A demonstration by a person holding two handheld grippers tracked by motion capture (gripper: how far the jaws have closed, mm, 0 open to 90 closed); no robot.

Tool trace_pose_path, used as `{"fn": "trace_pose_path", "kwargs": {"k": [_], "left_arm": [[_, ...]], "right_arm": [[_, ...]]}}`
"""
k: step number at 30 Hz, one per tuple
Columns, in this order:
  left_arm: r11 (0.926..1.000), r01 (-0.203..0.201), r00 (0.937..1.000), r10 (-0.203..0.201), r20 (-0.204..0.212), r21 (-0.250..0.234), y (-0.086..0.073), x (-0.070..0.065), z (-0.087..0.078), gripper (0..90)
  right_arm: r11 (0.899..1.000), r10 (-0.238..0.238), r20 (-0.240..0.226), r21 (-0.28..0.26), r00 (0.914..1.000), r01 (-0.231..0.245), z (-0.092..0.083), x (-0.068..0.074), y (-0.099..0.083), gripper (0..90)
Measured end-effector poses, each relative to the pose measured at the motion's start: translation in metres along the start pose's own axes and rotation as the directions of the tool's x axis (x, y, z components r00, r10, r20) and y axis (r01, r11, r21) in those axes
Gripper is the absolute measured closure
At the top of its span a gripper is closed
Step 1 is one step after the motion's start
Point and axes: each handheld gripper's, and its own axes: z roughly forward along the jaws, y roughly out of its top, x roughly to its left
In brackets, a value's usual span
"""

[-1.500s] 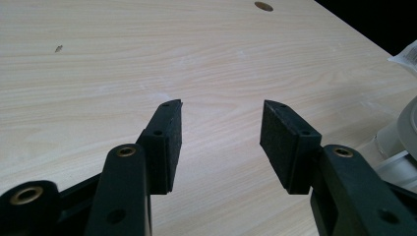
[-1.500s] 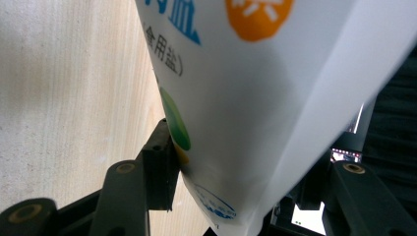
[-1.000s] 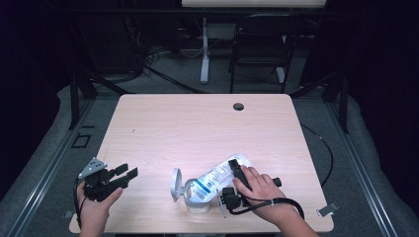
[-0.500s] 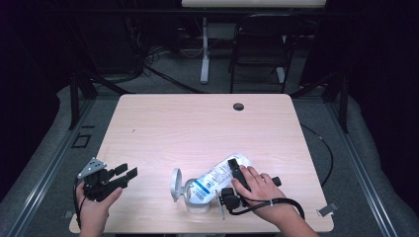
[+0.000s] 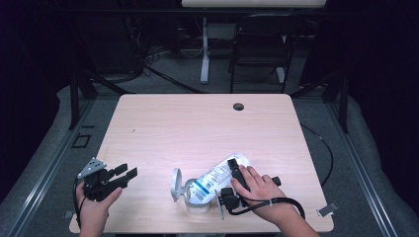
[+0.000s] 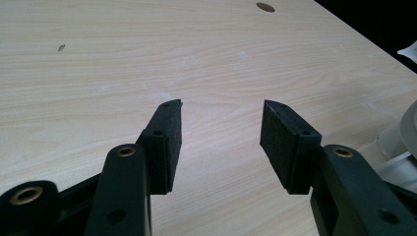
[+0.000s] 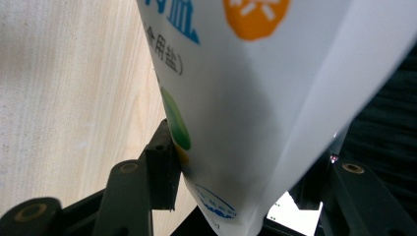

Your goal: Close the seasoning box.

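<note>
A white salt bag [image 5: 217, 174] with blue print lies tilted low over the table's front edge, its lower end at the mouth of a clear jar [image 5: 193, 197]. The jar's round lid [image 5: 175, 183] stands flipped open at its left. My right gripper [image 5: 230, 181] is shut on the bag's upper part. In the right gripper view the bag [image 7: 236, 88] sits between the jaws, and the left pad [image 7: 164, 160] presses into it. My left gripper [image 5: 121, 176] rests open and holds nothing near the front left corner, its pads [image 6: 169, 142] wide apart over bare wood.
The wooden table [image 5: 197, 123] has a round cable hole [image 5: 238, 106] at the back right. A chair [image 5: 259, 47] and a white stand leg [image 5: 204, 49] are behind the table. In the left gripper view the jar's edge [image 6: 403, 135] shows at far right.
</note>
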Motion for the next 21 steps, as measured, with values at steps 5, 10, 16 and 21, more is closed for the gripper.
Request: {"fn": "trace_pose_path", "kwargs": {"k": [5, 10, 16, 21], "left_arm": [[1.0000, 0.001, 1.0000, -0.001, 0.000, 0.001, -0.0003, 0.0009, 0.0000, 51.0], [1.0000, -0.001, 1.0000, 0.001, -0.001, 0.003, -0.0005, 0.0012, 0.0003, 51.0], [1.0000, 0.000, 1.0000, 0.000, -0.002, 0.003, -0.0007, 0.0015, 0.0005, 51.0], [1.0000, 0.001, 1.0000, -0.001, -0.002, 0.004, -0.0007, 0.0015, 0.0005, 51.0]], "right_arm": [[1.000, 0.001, -0.006, 0.007, 1.0000, -0.001, 0.0001, -0.0002, 0.0010, 47.9], [1.000, -0.005, 0.005, -0.005, 1.0000, 0.005, 0.0010, 0.0003, 0.0009, 47.9], [1.000, -0.016, 0.012, -0.003, 0.9998, 0.016, 0.0010, 0.0000, 0.0013, 48.0], [0.999, -0.033, 0.014, 0.015, 0.9994, 0.033, -0.0007, -0.0014, 0.0023, 48.1]]}}
